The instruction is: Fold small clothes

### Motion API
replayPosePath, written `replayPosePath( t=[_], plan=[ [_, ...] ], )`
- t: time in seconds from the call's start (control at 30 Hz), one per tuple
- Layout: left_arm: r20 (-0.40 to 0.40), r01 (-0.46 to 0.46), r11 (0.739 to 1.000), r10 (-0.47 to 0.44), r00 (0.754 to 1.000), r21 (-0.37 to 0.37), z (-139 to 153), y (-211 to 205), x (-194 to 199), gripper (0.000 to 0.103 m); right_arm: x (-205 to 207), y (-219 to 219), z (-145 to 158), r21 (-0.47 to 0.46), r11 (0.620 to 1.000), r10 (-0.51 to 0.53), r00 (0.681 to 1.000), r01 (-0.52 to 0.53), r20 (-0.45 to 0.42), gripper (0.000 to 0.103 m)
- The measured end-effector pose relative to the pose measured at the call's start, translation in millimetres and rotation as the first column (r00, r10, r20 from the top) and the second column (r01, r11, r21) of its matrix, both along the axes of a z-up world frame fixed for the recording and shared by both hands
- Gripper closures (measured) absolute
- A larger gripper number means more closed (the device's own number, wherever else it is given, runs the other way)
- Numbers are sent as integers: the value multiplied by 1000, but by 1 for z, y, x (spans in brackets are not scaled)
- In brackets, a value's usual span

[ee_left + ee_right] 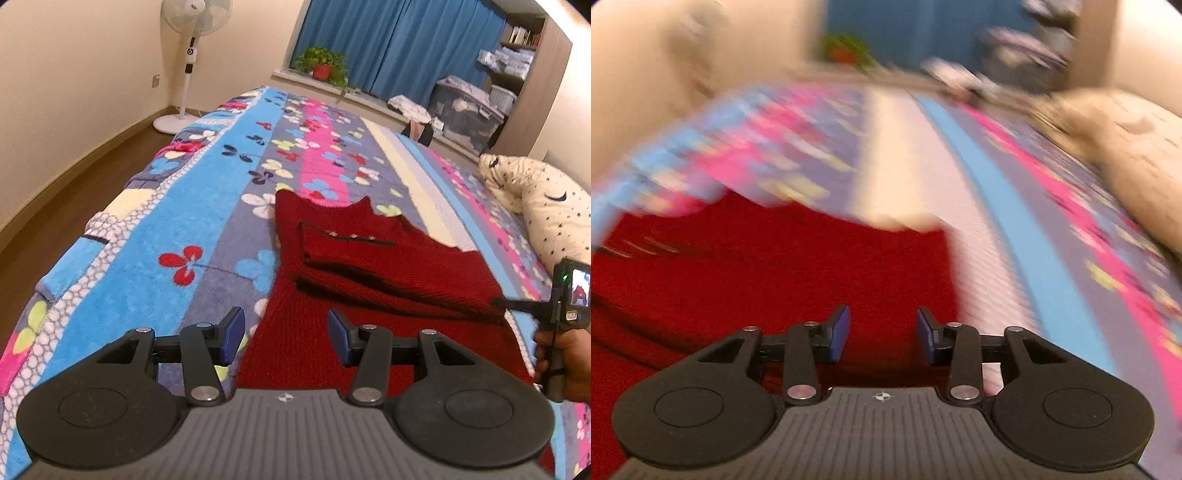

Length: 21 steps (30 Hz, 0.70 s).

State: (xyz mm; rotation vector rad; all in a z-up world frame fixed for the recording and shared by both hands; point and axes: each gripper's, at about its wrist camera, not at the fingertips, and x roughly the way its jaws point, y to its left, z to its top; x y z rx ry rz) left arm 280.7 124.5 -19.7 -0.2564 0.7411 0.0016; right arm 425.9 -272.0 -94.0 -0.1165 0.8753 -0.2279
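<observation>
From the left wrist camera, a dark red knitted sweater [369,273] lies spread on the bed [207,206], nearer the bed's right edge than its left. Its weave is coarse and ribbed, with a thin black trim line and a folded layer on top. The left gripper [286,330] hovers over the sweater's near left edge, its blue padded fingers [232,330] wide apart and holding nothing. The bedcover is plush fleece in blue, pink and grey stripes with clover shapes. A cream pillow [546,206] with small dark marks sits at the right edge. Past the far end stand a white pedestal fan [192,55], a potted plant [323,64] and blue curtains [399,44]. The right gripper [517,304] shows at the sweater's right side.

The right wrist camera is heavily motion-blurred. The right gripper's blue fingers [838,334] are spread apart over the red knit, empty.
</observation>
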Motion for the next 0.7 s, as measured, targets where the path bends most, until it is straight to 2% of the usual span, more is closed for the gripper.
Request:
replayPosePath(
  t=[0.03, 0.07, 0.1, 0.2, 0.33, 0.43, 0.5, 0.7],
  plan=[
    [-9, -2, 1000, 2, 1000, 5, -2, 0, 0, 48, -1, -20, -4, 94, 995, -38, 999, 41, -27, 64],
    [-17, -2, 1000, 3, 1000, 11, -5, -1, 1, 48, -5, -31, 0, 168, 984, -63, 998, 64, -14, 64],
    [-23, 1, 1000, 0, 1000, 19, -7, -2, 0, 48, -9, -37, 7, 209, 975, -76, 997, 75, -1, 64],
    [-32, 22, 998, -21, 999, 56, -13, -7, 0, 48, -29, -32, 31, 165, 986, -31, 997, 20, 65, 65],
    [-40, 47, 993, -43, 998, 107, -19, -15, -4, 48, -73, -42, 64, 235, 971, 2, 987, -40, 162, 62],
    [-22, 70, 989, -68, 997, 127, -17, -22, -13, 47, -112, -49, 83, 257, 962, 34, 974, -93, 225, 56],
    [-8, 87, 982, -87, 996, 169, -16, -29, -21, 44, -138, -56, 101, 268, 957, 38, 967, -107, 250, 55],
    [42, 100, 960, -115, 992, 260, -9, -44, -43, 41, -208, -64, 117, 297, 945, 40, 947, -140, 319, 53]
  ],
)
